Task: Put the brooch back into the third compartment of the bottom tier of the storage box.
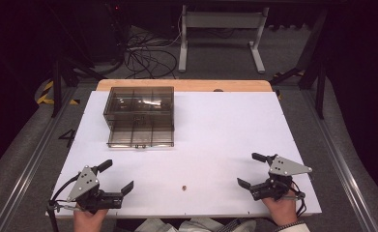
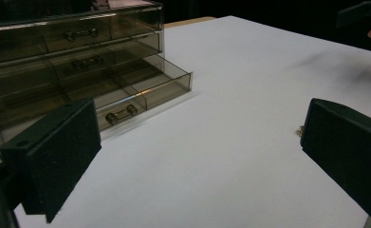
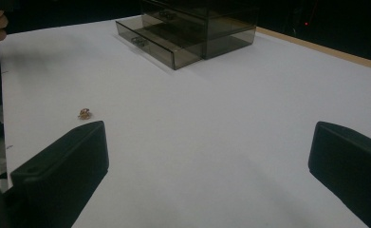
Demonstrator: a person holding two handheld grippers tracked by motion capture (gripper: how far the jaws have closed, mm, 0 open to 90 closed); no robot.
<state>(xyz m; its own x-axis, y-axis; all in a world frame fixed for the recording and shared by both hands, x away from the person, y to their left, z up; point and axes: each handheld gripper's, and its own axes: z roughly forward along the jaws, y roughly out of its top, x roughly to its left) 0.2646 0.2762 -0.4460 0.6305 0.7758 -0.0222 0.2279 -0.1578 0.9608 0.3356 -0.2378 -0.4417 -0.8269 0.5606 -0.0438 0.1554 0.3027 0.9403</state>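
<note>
A smoky see-through drawer box (image 1: pixel 138 104) stands at the back left of the white table (image 1: pixel 225 121), with its bottom drawer (image 1: pixel 140 137) pulled out. A tiny brown-gold object (image 1: pixel 183 186) lies near the front edge, between the two grippers. My left gripper (image 1: pixel 116 176) rests at the front left, open and empty. My right gripper (image 1: pixel 249 169) rests at the front right, also open and empty. The left gripper view has the open drawer (image 2: pixel 126 95) ahead and the tiny object (image 2: pixel 300 130) peeking beside the right jaw. In the right gripper view the object (image 3: pixel 84 113) lies ahead on the left, the box (image 3: pixel 202 23) farther off.
A wooden strip (image 1: pixel 184 85) runs along the table's far edge. Beyond it are cables on the floor (image 1: pixel 143 58) and a white desk frame (image 1: pixel 220 34). Metal rails (image 1: pixel 339 159) flank the table. A hand holds each gripper at the front edge.
</note>
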